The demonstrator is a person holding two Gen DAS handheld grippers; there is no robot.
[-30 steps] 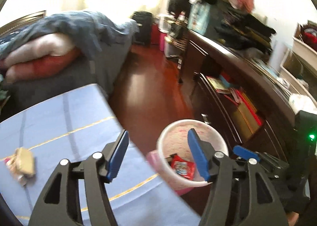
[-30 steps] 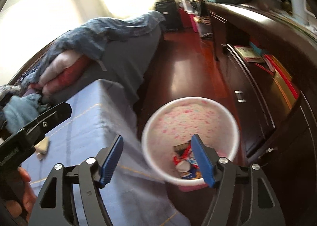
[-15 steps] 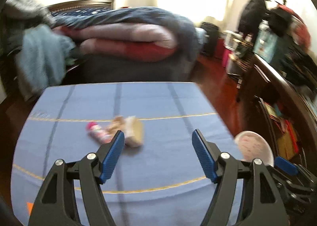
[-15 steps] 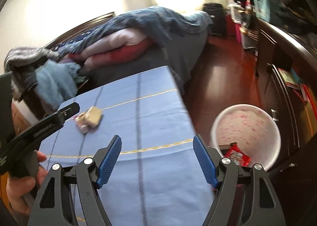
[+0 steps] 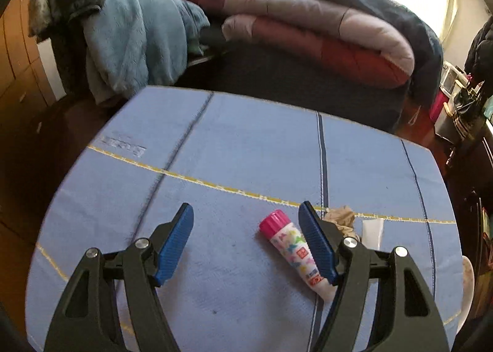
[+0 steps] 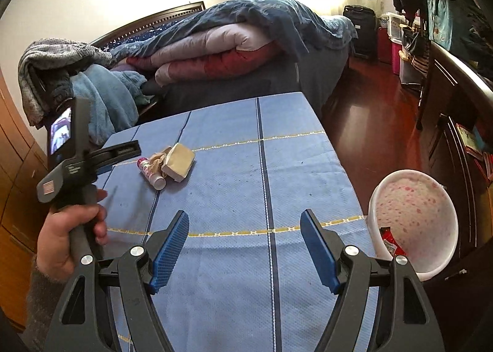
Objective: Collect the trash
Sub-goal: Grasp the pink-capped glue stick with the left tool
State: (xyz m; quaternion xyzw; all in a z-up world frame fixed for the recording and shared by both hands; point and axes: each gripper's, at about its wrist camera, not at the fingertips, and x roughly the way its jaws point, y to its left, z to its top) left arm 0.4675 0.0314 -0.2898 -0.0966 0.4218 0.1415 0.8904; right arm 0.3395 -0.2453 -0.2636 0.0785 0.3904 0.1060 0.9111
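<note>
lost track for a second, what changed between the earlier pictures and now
Both tools swung away from the bin beside the table, back over the blue cloth. The left tool now hangs open just above the pink-capped tube, not gripping it; the right tool is open over bare cloth. Unchanged: tube, crumpled paper and tan packet lie where they were, and red wrappers sit in the bin.

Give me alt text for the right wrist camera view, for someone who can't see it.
The open right gripper hovers empty over a blue tablecloth, where a pink-capped tube, crumpled paper and a tan packet lie together. Left, a hand holds the left gripper; right, a pink-speckled bin holds wrappers.
</note>
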